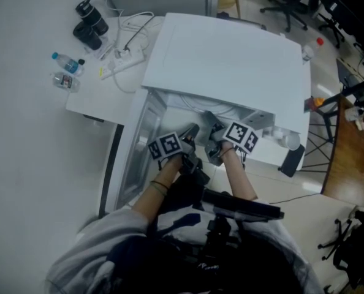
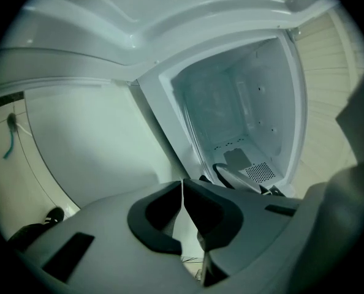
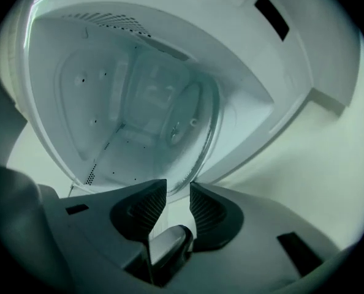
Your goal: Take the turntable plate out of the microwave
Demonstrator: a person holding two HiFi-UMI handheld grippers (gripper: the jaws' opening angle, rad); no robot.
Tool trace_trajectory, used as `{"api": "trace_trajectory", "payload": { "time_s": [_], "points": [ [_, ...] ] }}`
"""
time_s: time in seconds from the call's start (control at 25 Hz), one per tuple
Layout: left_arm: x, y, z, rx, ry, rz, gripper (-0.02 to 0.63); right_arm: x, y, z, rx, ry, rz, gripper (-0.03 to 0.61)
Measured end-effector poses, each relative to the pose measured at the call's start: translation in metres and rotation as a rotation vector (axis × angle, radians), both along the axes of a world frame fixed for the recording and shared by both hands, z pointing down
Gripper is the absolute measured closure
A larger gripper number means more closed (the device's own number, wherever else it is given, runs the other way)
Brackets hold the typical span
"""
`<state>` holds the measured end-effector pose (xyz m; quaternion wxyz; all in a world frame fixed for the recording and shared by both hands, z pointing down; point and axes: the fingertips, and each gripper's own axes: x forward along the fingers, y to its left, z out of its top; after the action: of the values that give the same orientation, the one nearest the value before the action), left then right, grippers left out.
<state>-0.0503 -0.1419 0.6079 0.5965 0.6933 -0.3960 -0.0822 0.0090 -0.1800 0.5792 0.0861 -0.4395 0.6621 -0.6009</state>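
Your left claw [image 2: 182,187] is clenched on nothing, its tips pointing at the mouth of the open microwave [image 2: 243,103]. Your right claw [image 3: 178,192] is released: the jaws stand apart, and the near rim of the glass plate [image 3: 191,121] comes up to the gap without the pads pressing it. The plate is inside the cavity, and the microwave sits on a white surface [image 1: 90,103].

Left hand-held gripper [image 2: 182,192]: jaws together, nothing between them.
Microwave [image 2: 243,103]: open, white cavity beyond the jaws.
Perforated patch [image 2: 260,171]: low in cavity.
Door [image 2: 90,146]: open, picture left.
Dark curved item [image 2: 226,175]: at cavity mouth, unidentified.
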Motion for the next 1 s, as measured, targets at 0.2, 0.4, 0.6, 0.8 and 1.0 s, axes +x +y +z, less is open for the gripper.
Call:
{"api": "trace_trajectory", "payload": {
  "time_s": [0.2, 0.4, 0.6, 0.8, 1.0],
  "points": [
    [0.002, -0.002, 0.002, -0.012, -0.002, -0.005, 0.620, 0.000, -0.002, 0.004, -0.076, -0.001, 0.046, 0.493],
    [0.002, -0.006, -0.001, -0.001, 0.017, -0.017, 0.617, 0.001, 0.000, 0.001, -0.078, -0.034, 0.115, 0.531],
    [-0.001, -0.015, -0.013, 0.017, 0.101, -0.055, 0.502, 0.012, 0.002, -0.006, -0.028, 0.006, 0.092, 0.537],
    [0.000, -0.029, -0.025, 0.037, 0.211, -0.088, 0.471, 0.012, 0.012, -0.014, 0.013, 0.037, 0.042, 0.583],
    [0.006, -0.050, -0.020, 0.016, 0.260, -0.118, 0.460, 0.011, 0.024, -0.005, 0.035, 0.126, -0.029, 0.581]
  ]
}}
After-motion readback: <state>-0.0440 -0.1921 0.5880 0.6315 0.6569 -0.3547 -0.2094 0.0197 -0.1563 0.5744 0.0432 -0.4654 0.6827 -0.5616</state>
